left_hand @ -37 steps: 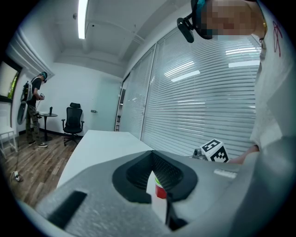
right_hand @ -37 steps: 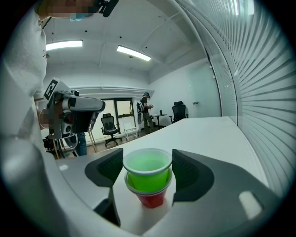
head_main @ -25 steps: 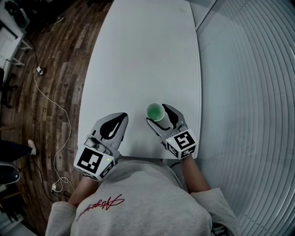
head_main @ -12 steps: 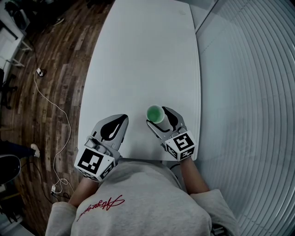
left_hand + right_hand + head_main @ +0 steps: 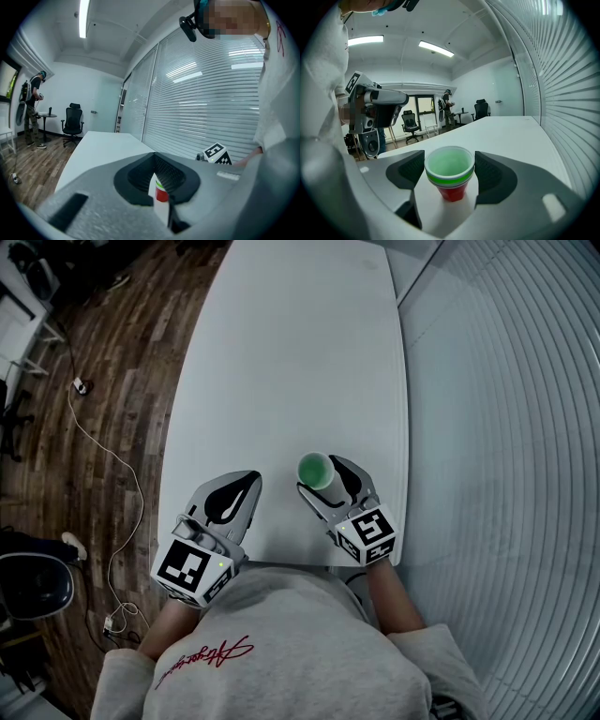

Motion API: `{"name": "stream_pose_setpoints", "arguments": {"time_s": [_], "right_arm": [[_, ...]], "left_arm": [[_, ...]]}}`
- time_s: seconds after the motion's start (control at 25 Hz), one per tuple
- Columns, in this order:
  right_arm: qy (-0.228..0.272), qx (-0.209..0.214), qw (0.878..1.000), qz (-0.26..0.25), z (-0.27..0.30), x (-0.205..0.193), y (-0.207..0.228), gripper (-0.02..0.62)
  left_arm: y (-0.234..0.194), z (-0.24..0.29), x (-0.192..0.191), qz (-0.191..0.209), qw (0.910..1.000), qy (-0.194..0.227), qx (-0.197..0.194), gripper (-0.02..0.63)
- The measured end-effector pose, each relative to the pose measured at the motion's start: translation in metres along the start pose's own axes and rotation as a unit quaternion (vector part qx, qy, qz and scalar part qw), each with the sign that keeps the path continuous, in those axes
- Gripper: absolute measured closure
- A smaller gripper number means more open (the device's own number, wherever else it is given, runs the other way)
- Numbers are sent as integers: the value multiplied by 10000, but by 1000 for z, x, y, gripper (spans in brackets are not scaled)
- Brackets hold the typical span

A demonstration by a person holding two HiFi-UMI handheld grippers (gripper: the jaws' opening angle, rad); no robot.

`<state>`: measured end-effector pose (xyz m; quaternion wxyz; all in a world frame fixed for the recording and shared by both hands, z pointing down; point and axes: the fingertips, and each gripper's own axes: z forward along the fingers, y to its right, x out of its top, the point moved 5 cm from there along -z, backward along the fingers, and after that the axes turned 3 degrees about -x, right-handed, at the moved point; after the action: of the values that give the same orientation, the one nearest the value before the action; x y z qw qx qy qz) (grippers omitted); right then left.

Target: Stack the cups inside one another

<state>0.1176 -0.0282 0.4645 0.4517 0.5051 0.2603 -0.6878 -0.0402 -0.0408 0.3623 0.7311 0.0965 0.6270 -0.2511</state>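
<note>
Green cup nested in a red cup (image 5: 315, 471) (image 5: 450, 176) stands upright on the white table (image 5: 291, 352) near its front right corner. My right gripper (image 5: 322, 474) (image 5: 450, 165) is shut on the stacked cups, with a pad against the rim on each side and the red base on the tabletop. My left gripper (image 5: 242, 488) (image 5: 157, 187) rests to the left of the cups with its jaws together and nothing held. In the left gripper view a sliver of the red cup (image 5: 161, 194) shows through the slit between its jaws.
The table's right edge (image 5: 407, 427) runs along a wall of white blinds (image 5: 506, 427). Wooden floor with a white cable (image 5: 103, 456) lies to the left. My torso is at the near table edge. Office chairs (image 5: 410, 123) and a standing person (image 5: 446, 107) are far off.
Between the first two frames the right gripper and the cups shifted slightly toward me and down. Since then nothing has moved. The left gripper stayed still.
</note>
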Motion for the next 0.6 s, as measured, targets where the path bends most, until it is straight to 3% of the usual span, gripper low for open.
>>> {"name": "stream_pose_setpoints", "arguments": {"time_s": [0.6], "right_arm": [[-145, 178, 9997, 117, 11, -17, -1, 251]], "left_arm": [[-9, 11, -16, -58, 10000, -24, -53, 612]]}}
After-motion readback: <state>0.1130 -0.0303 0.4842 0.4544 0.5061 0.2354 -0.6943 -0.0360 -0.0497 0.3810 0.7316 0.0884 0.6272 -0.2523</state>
